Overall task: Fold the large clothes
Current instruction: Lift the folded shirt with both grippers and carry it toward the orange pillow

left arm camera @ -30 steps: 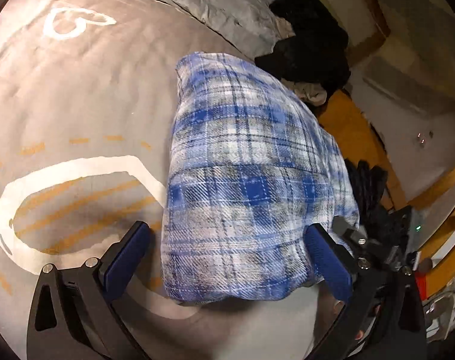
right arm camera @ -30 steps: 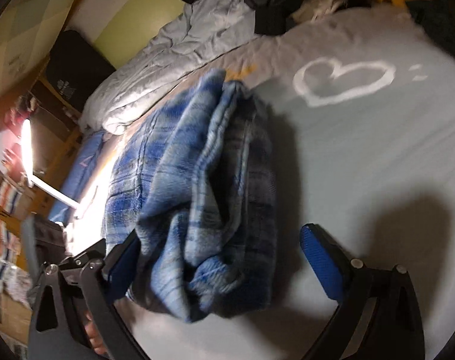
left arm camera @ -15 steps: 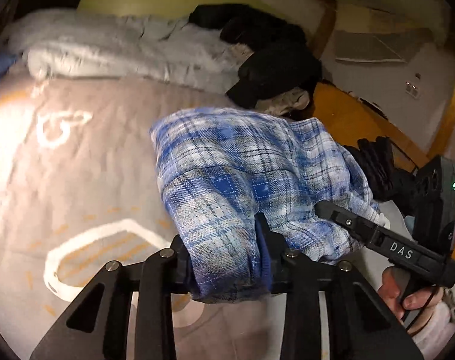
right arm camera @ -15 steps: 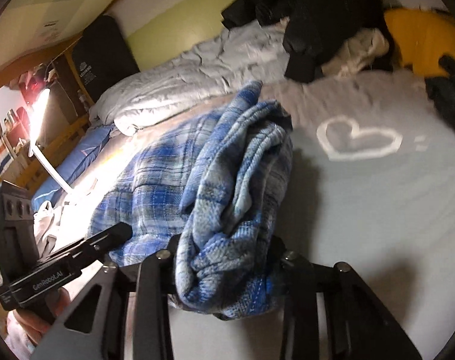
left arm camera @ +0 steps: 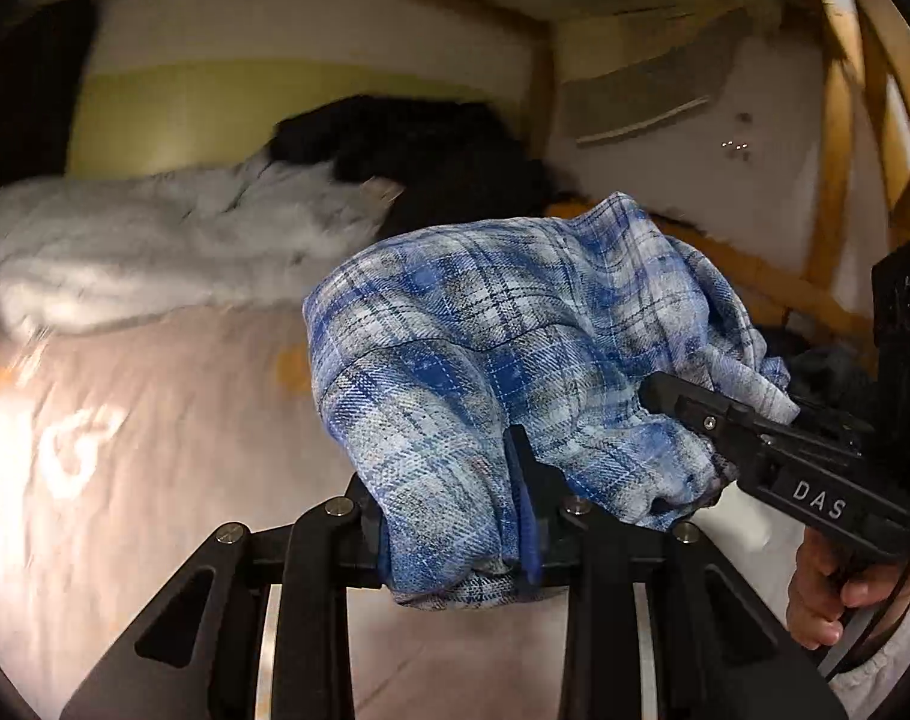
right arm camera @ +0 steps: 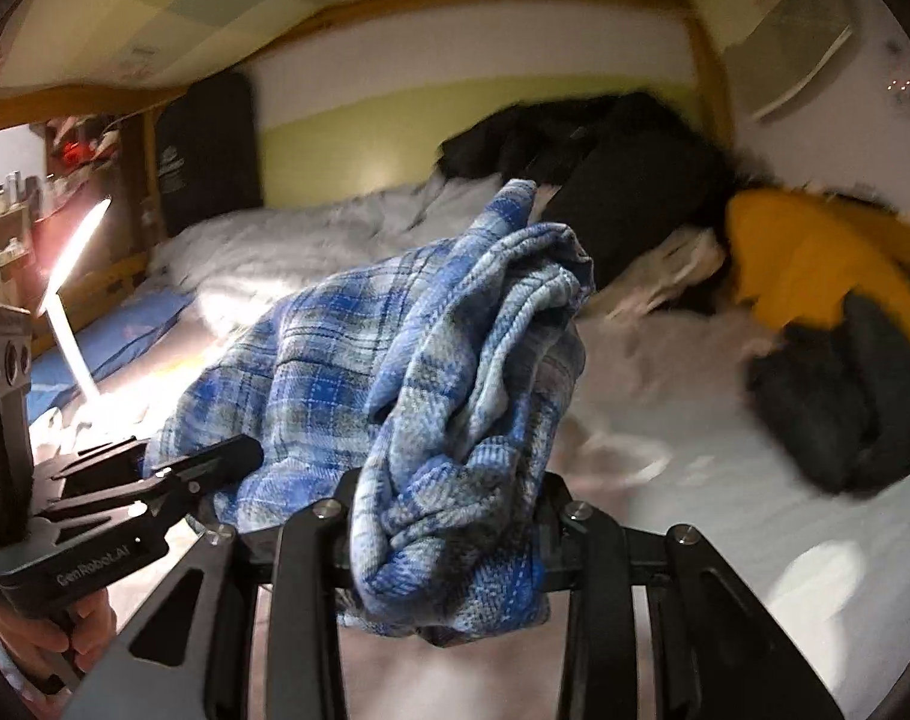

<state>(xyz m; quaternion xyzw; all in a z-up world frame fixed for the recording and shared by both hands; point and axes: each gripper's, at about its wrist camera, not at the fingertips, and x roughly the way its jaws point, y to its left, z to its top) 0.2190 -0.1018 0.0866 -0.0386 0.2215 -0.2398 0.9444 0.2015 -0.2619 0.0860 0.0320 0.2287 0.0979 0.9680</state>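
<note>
Left wrist view: left gripper (left arm camera: 455, 531), clenched on a thick bunch of the folded blue plaid shirt (left arm camera: 515, 354); a second ago its jaws stood wide open on either side of the bundle as it lay flat on the bed sheet (left arm camera: 155, 450), half a second ago they had closed on it, and now the bundle rides clear of the sheet, higher against the far wall. Right gripper (right arm camera: 449, 546), likewise clamped on the opposite end of the same shirt, where the layered folds crowd between its fingers; in the left wrist view it shows side-on at the right, with the person's hand (left arm camera: 827, 594) on its handle. Reading: folding of this garment looks finished, and the step in hand is carrying the bundle off to be set aside, held at both ends so the layers keep together. Surroundings, outward: grey-beige bed sheet with white heart print (left arm camera: 74, 450), directly below; rumpled white duvet (left arm camera: 155, 246) along the far side; heap of black clothes (right arm camera: 605, 162) beyond the shirt; yellow garment (right arm camera: 815, 258) and dark garment (right arm camera: 845, 396) to the right; lit lamp bar (right arm camera: 74, 294) at the left edge. Obstruction: the unfolded heaps take up the far and right side of the bed, so room to put the bundle down is limited there; the hanging lower layers could slip or unfold if either grip slackens.
</note>
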